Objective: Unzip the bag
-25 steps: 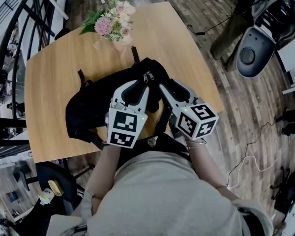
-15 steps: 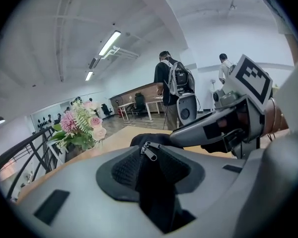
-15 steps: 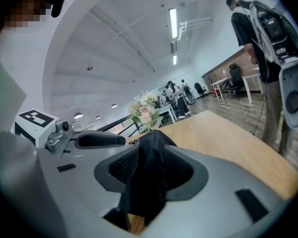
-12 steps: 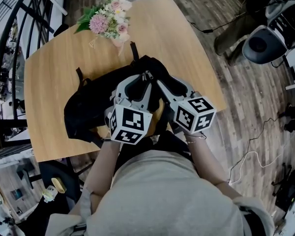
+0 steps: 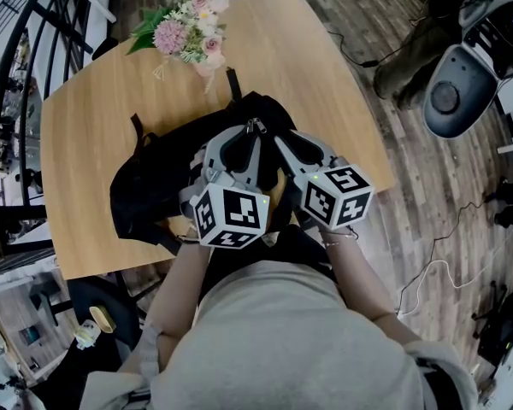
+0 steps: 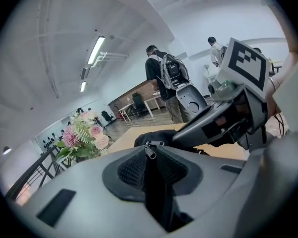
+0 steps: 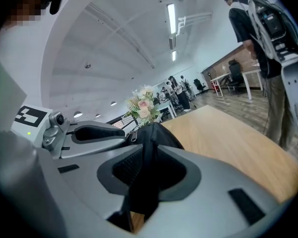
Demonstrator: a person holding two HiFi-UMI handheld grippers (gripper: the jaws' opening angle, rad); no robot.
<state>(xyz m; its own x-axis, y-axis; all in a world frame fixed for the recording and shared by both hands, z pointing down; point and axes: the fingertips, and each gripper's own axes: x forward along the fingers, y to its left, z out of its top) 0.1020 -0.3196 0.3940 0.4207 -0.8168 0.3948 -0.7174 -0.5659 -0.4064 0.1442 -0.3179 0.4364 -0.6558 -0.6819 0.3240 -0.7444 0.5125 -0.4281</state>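
A black bag [image 5: 154,186] lies on the wooden table [image 5: 85,135], its top towards me. My left gripper [image 5: 253,133] sits at the bag's top. Its jaws have just been closing, and its pads now press on black fabric right behind the metal zipper pull [image 6: 150,150]. In the left gripper view the left gripper [image 6: 148,158] has that fabric strip running between its pads. My right gripper [image 5: 279,143] is close beside it. The right gripper's [image 7: 148,144] jaws have also just been closing, and they pinch a fold of the bag [image 7: 146,175]. The zipper pull [image 7: 132,136] shows to its left.
A bouquet of pink and white flowers [image 5: 188,32] lies at the table's far edge. A grey machine base [image 5: 449,96] stands on the floor to the right, with cables beside it. A dark railing [image 5: 8,101] runs along the left. A person [image 6: 161,78] stands beyond the table.
The left gripper has rolled, so its marker cube sits turned and slightly further right. Both grippers stay at the bag's top; the right one has sunk a little.
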